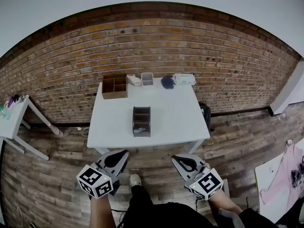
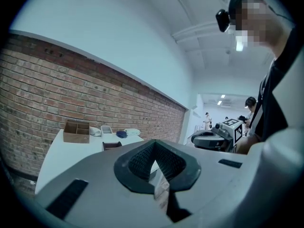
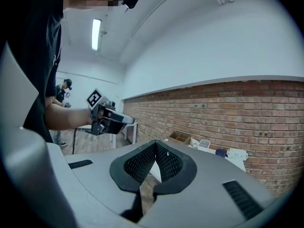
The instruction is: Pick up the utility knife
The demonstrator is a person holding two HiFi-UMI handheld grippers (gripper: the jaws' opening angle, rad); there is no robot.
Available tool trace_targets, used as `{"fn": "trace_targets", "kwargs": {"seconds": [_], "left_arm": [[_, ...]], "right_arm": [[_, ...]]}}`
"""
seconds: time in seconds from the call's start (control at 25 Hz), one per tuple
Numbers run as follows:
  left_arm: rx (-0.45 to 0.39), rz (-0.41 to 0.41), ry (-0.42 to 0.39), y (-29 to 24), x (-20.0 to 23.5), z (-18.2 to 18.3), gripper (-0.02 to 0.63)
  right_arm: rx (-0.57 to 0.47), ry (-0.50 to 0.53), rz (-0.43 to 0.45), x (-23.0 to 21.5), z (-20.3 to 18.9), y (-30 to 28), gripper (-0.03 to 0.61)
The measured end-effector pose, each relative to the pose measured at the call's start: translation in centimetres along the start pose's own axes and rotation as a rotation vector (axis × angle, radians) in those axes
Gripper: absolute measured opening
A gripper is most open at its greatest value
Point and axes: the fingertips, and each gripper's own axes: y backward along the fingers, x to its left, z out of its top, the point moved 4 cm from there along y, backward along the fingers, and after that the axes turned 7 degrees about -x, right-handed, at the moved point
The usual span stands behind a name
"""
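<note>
**Both claws shut and empty, on the near side of the table**

Head view: looking down at a wood floor [image 1: 57, 175] and a white table [image 1: 180, 122] set against a brick wall [image 1: 190, 46]. Left gripper [image 1: 124, 152] and right gripper [image 1: 175, 157] low in front, well apart, short of the near table edge.

Along the far edge of the table, left to right: a wooden box with slots [image 1: 114, 86], a small white thing [image 1: 134, 80], a small clear tub [image 1: 147, 78], a blue thing [image 1: 166, 82], a white pack [image 1: 184, 79]. In the middle, a dark box with slots [image 1: 141, 120].

Only in this view: something pale [image 1: 140, 130] lying in the near slot of the dark box. Too small to tell if that is the utility knife.

Left gripper view: jaws closed, tips touching, nothing held. Only here: far-off people [image 2: 207, 118] in a bright room, past the right gripper.

Right gripper view: jaws closed too, nothing held. Only here: a long ceiling lamp [image 3: 96, 33], and the left gripper out at the left.
</note>
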Motion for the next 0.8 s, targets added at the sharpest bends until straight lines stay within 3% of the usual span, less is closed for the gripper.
{"fn": "trace_targets", "kwargs": {"seconds": [0.32,0.48,0.8], "left_arm": [[0.12,-0.057,-0.08,-2.2,4.4,-1.0,-0.005],[0.143,-0.139,-0.103,-3.7,7.3,-1.1,-0.005],[0.192,-0.318,-0.111,-6.7,14.3,-0.2,-0.005]], "right_arm": [[-0.028,-0.035,0.04,-1.6,-0.9,-4.7,-0.002],[0.005,-0.026,0.023,-3.1,-1.5,-8.6,-0.002],[0.084,-0.118,-0.043,-5.8,-4.3,-17.1,-0.002]]}}
